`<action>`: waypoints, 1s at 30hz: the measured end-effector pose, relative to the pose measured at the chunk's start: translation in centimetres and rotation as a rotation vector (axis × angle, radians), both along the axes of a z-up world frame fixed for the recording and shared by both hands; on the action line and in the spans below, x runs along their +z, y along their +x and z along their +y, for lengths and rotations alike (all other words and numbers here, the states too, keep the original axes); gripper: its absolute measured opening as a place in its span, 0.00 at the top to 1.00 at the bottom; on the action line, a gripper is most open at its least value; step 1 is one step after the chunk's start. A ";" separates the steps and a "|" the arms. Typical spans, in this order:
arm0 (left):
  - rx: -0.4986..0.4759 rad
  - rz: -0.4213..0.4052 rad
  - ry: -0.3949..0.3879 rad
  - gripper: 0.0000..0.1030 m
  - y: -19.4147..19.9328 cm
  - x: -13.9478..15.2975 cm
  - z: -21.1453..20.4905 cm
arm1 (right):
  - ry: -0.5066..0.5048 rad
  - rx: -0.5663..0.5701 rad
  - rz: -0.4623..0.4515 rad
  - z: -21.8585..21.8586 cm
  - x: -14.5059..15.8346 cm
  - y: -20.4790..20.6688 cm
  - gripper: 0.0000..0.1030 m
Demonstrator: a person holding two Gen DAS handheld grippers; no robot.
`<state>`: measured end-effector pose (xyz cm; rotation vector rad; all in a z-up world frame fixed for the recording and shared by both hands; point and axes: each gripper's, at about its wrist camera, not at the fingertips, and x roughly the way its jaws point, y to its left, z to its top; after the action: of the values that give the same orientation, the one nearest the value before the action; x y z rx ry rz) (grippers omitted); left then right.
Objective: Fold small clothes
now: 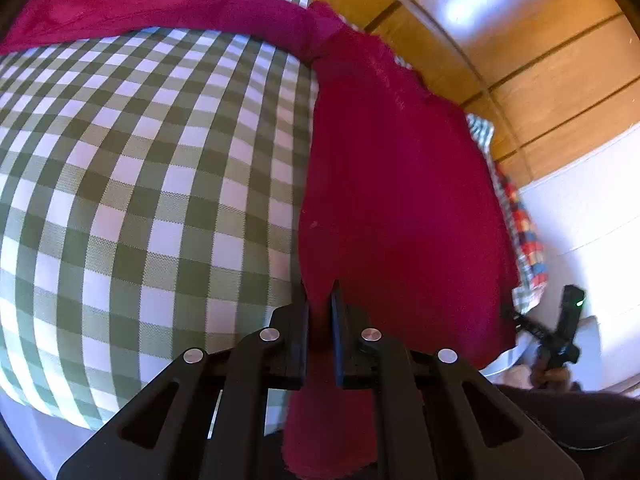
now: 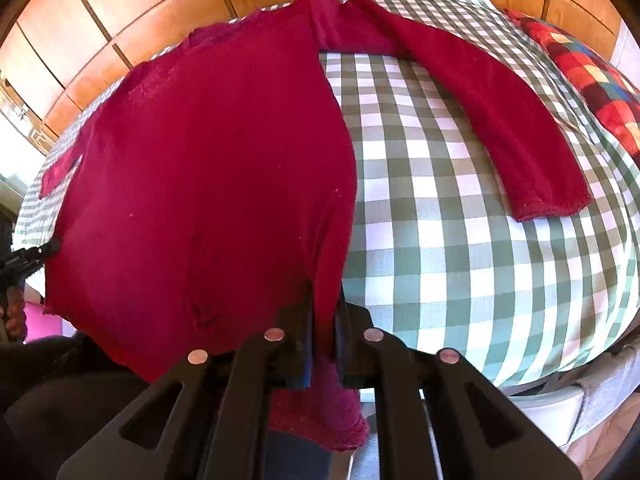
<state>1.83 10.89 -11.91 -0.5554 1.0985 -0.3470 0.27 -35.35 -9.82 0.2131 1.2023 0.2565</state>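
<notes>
A dark red long-sleeved knit sweater (image 2: 208, 168) lies spread on a green-and-white checked cloth (image 2: 460, 240). My right gripper (image 2: 323, 304) is shut on its near hem at one bottom corner; the hem hangs down between the fingers. One sleeve (image 2: 500, 120) lies stretched out to the right. In the left wrist view the sweater (image 1: 400, 200) runs up the right side, with the other sleeve (image 1: 140, 16) stretched across the top. My left gripper (image 1: 320, 304) is shut on the other bottom corner of the hem. It also shows in the right wrist view (image 2: 28, 258) at the left edge.
The checked cloth (image 1: 140, 180) covers a raised surface. A multicoloured checked fabric (image 2: 592, 80) lies at its far right edge. Tiled orange-brown floor (image 2: 140, 8) surrounds it. White furniture (image 1: 592, 208) stands beside it.
</notes>
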 end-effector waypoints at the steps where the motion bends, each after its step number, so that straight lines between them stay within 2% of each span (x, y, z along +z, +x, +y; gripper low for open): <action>1: 0.019 -0.002 0.002 0.90 -0.1 0.3 0.2 | 0.011 -0.006 -0.011 -0.4 0.5 0.0 0.87; 3: 0.031 -0.009 -0.005 0.90 -0.1 0.8 0.8 | -0.002 -0.057 -0.073 -2.1 1.4 0.7 0.74; 5: 0.059 -0.034 0.032 0.90 0.0 1.8 1.3 | -0.038 -0.158 -0.117 -4.4 2.1 1.2 0.54; 8: 0.100 -0.079 0.057 0.90 0.2 3.3 2.1 | -0.141 -0.265 -0.162 -7.5 2.2 2.1 0.51; 11: 0.114 -0.113 0.061 0.90 0.9 4.5 2.0 | -0.233 -0.256 -0.139 -8.8 0.7 3.2 0.51; 12: 0.112 -0.124 0.064 0.90 1.1 4.9 1.9 | -0.257 -0.236 -0.121 -8.9 -0.1 3.8 0.51; 13: 0.109 -0.129 0.064 0.90 1.4 5.1 1.6 | -0.280 -0.212 -0.100 -9.0 -0.9 4.5 0.58; 14: 0.102 -0.134 0.062 0.90 1.7 5.3 1.3 | -0.307 -0.190 -0.088 -9.0 -1.5 4.9 0.75; 15: 0.091 -0.138 0.062 0.90 2.1 5.4 0.8 | -0.328 -0.179 -0.094 -9.0 -2.0 5.0 0.78; 16: 0.083 -0.140 0.064 0.90 2.4 5.6 0.2 | -0.351 -0.171 -0.101 -8.9 -1.9 5.0 0.92; 17: 0.067 -0.146 0.070 0.90 2.7 5.8 -0.6 | -0.351 -0.176 -0.108 -9.1 -1.4 4.9 0.93; 20: 0.005 -0.168 0.103 0.90 3.6 6.2 -2.8 | -0.229 -0.265 -0.203 -11.2 2.5 4.5 0.94; 24: -0.065 -0.163 0.116 0.90 5.1 5.8 -5.5 | -0.070 -0.443 -0.317 -17.3 7.6 4.4 0.94; 27: -0.109 -0.154 0.114 0.90 6.3 5.4 -7.6 | -0.041 -0.566 -0.342 -21.9 9.2 5.7 0.94; 30: -0.151 -0.153 0.115 0.90 7.2 5.3 -9.9 | -0.046 -0.651 -0.320 -25.9 8.9 8.7 0.94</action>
<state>8.99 1.04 -6.64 -0.3386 1.0073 -0.4479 9.00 -61.23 -0.93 0.4895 0.7690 -0.2980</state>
